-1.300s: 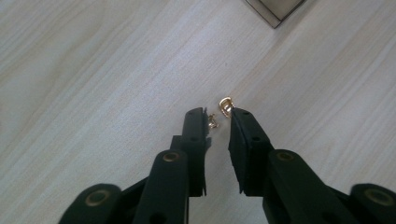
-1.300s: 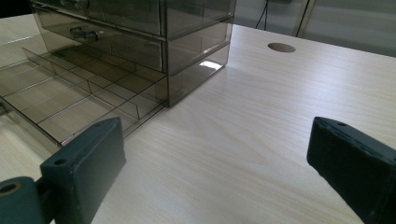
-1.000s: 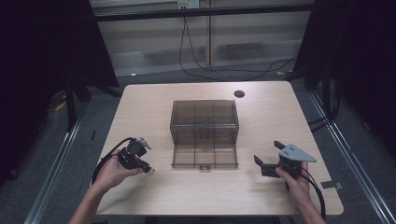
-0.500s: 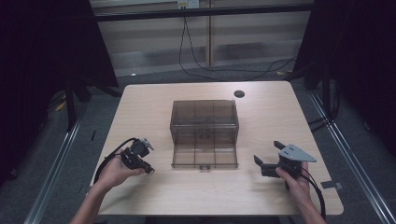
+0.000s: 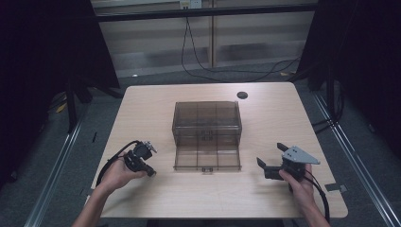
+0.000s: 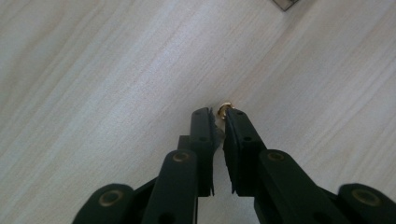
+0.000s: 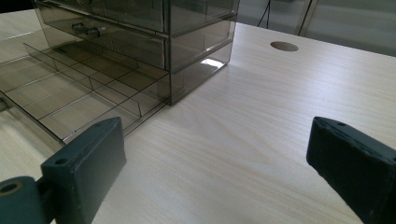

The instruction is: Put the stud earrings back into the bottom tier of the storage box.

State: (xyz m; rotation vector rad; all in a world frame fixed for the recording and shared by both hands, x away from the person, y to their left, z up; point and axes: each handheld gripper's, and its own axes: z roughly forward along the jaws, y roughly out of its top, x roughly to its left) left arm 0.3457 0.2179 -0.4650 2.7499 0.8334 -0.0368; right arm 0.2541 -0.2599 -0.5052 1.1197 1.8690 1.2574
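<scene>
— Between my left claw's [image 6: 219, 122] tips, what do you see?

— Between them sits a small gold-coloured piece [image 6: 224, 108], pinched right at the very ends of my jaws, which have just been closing and now stand nearly together on it. It is too small for me to tell what kind of piece it is. It rests low against the wooden table [image 6: 93, 70].

— And where is that, measured from the smoky plastic drawer cabinet [image 5: 207, 124]?

— Off to the cabinet's left and toward my side of the table, near the front corner of its pulled-out bottom drawer [image 5: 206, 158] but apart from it. From above, my left claw [image 5: 150, 171] lies low there, in my left hand [image 5: 118, 174], its cable looping out away from the cabinet.

— Your other claw?

— My right claw [image 5: 269, 156] is on the cabinet's other side, to its right and toward me, well apart from the drawer, with my right hand [image 5: 297, 182] behind it. Its jaws stand wide apart with nothing between them, pointing across at the cabinet [image 7: 140, 32]. Along them I see the open drawer [image 7: 70, 93] with its dividers.

— Anything beyond the cabinet?

— A round dark hole [image 5: 242, 95] in the tabletop, behind the cabinet's right rear corner.
</scene>
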